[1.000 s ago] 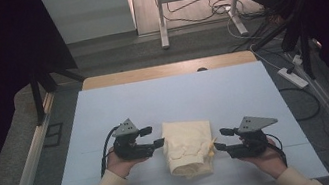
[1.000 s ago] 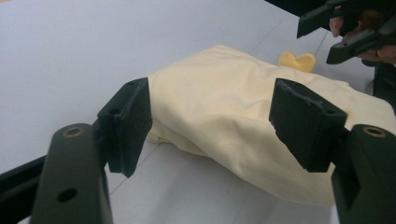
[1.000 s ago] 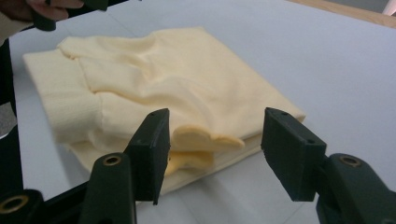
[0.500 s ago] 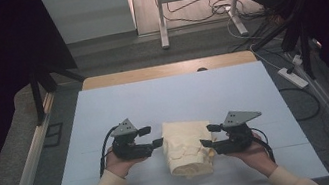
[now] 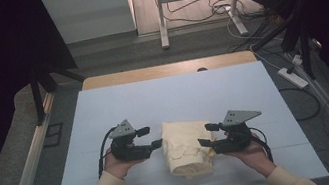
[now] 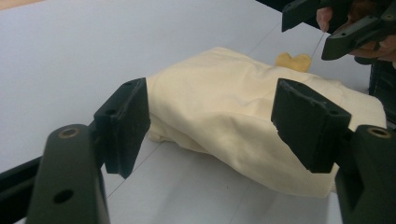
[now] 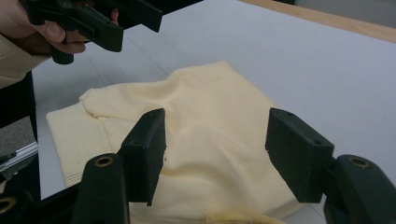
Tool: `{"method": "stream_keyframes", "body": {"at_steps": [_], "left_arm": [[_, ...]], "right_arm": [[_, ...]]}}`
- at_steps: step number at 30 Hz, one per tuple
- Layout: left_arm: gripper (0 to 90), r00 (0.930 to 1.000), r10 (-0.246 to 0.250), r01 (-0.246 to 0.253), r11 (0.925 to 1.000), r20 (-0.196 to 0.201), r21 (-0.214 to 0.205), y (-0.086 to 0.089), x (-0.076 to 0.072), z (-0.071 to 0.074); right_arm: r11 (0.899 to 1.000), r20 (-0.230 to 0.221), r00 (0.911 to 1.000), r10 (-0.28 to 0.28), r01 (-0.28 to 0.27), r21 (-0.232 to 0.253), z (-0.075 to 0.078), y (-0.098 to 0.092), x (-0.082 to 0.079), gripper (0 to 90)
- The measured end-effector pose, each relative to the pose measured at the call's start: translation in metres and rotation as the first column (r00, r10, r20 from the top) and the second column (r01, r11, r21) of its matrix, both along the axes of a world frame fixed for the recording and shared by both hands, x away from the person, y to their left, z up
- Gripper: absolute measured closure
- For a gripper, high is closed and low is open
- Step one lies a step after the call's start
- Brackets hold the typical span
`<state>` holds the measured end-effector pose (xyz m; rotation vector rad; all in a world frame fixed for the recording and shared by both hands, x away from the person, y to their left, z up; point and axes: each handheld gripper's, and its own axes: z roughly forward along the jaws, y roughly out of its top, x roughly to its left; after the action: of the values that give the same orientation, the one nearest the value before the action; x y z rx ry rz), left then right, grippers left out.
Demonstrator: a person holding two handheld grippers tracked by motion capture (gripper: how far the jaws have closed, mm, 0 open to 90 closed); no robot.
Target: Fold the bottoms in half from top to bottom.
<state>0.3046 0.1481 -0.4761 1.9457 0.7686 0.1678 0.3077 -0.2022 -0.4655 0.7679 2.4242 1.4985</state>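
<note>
Left gripper (image 5: 156, 137) is held spread at the left edge of the folded cream sweater (image 5: 187, 147), nothing pinched; right gripper (image 5: 205, 135) is spread too, its jaws just opened wider, over the right edge with no cloth clamped. Sweater is lain mid-front on the tabletop (image 5: 168, 97), between both grippers. Next fold is likely best done if both edges are pinched evenly and only the top layer is caught.

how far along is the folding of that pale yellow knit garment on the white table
Done: the pale yellow knit garment already lies as a compact folded bundle. In hand: the left gripper and right gripper flank it, jaws open, gripping nothing; the right's have just been opening. Left: probably only a final fold or tidying.
</note>
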Motion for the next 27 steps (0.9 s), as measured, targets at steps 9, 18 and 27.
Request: {"method": "stream_keyframes", "body": {"at_steps": [9,18,27], "left_arm": [[27.0,0.9998,0.018,-0.018,0.9998,0.001,0.001,0.012,-0.013,0.003],[26.4,0.9994,0.028,-0.028,0.9992,0.019,0.03,0.024,-0.031,0.001],[25.9,0.9992,0.038,-0.039,0.9984,0.014,0.04,0.033,-0.04,-0.003]], "right_arm": [[1.0,-0.003,0.9999,0.012,-0.012,0.009,0.004,0.0,-0.004,37.9],[0.999,0.027,0.9988,-0.041,0.041,0.007,0.005,-0.025,-0.014,37.6],[0.992,0.024,0.992,-0.124,0.124,0.003,-0.001,-0.062,-0.02,36.5]]}}
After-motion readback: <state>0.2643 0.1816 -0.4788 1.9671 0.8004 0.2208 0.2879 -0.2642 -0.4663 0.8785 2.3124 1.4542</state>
